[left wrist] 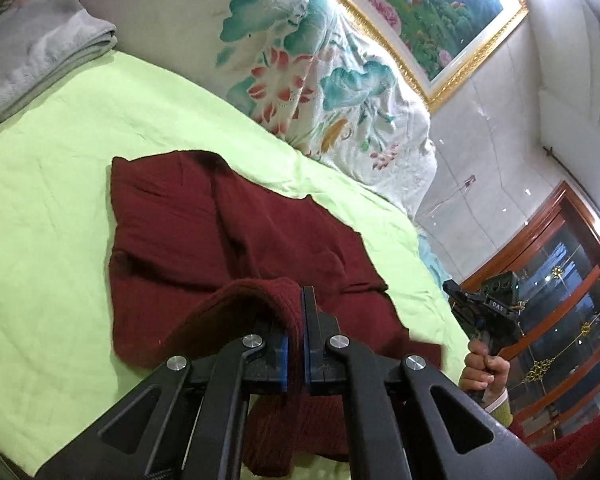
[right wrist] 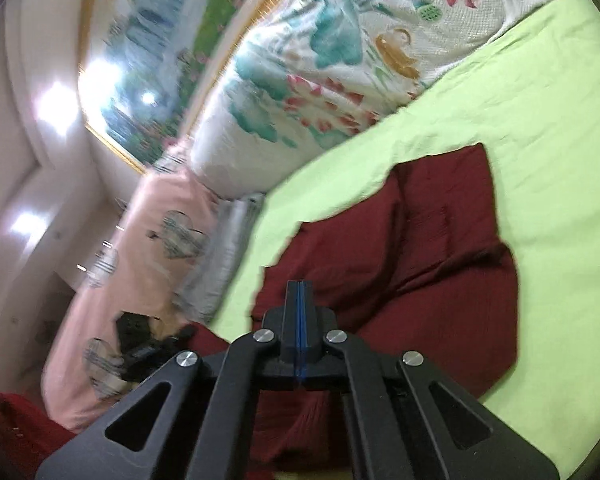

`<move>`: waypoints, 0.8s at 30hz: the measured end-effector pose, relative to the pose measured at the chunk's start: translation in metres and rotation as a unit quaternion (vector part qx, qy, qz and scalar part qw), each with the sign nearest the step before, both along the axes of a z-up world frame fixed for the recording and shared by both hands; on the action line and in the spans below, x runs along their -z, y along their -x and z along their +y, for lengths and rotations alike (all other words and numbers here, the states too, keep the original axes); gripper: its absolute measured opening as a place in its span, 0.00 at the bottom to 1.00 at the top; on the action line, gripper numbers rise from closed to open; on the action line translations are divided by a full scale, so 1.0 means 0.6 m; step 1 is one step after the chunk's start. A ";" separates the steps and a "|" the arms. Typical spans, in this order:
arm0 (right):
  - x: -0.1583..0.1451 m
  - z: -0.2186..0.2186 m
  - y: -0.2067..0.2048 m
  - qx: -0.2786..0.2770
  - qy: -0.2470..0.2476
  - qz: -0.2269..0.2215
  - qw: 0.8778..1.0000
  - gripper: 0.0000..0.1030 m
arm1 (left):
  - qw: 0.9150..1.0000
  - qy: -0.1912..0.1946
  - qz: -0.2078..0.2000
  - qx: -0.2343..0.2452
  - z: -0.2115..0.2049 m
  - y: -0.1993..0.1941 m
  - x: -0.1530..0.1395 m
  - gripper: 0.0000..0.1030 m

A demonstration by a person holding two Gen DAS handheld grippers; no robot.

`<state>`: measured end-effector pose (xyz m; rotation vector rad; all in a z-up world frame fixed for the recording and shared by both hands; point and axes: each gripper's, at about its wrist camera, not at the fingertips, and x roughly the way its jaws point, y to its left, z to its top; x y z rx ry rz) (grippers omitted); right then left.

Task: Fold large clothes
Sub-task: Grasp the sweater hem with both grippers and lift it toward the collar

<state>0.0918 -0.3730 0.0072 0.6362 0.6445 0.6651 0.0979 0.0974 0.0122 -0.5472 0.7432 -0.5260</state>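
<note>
Dark red garment (left wrist: pixel 228 236) lies lengthwise toward the pillows (hem pinched).

The garment (left wrist: pixel 228 240) is dark red, the bed sheet (left wrist: pixel 60 184) light green, the quilt (left wrist: pixel 320 80) white with teal leaves and pink-red flowers, the pillow (right wrist: pixel 140 240) pink with striped hearts, the folded towel (left wrist: pixel 32 56) grey.
</note>
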 end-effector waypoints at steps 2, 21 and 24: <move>0.016 -0.002 -0.008 0.000 0.019 0.020 1.000 0.00 | 1.000 -0.001 0.008 0.007 -0.016 -0.008 0.010 0.03; 0.071 0.133 0.023 -0.104 0.151 0.064 0.981 0.62 | 0.995 0.004 0.095 0.031 -0.012 0.094 0.114 0.03; 0.100 0.180 -0.035 -0.162 0.190 0.107 0.962 0.62 | 0.994 0.002 0.105 0.032 -0.014 0.102 0.127 0.03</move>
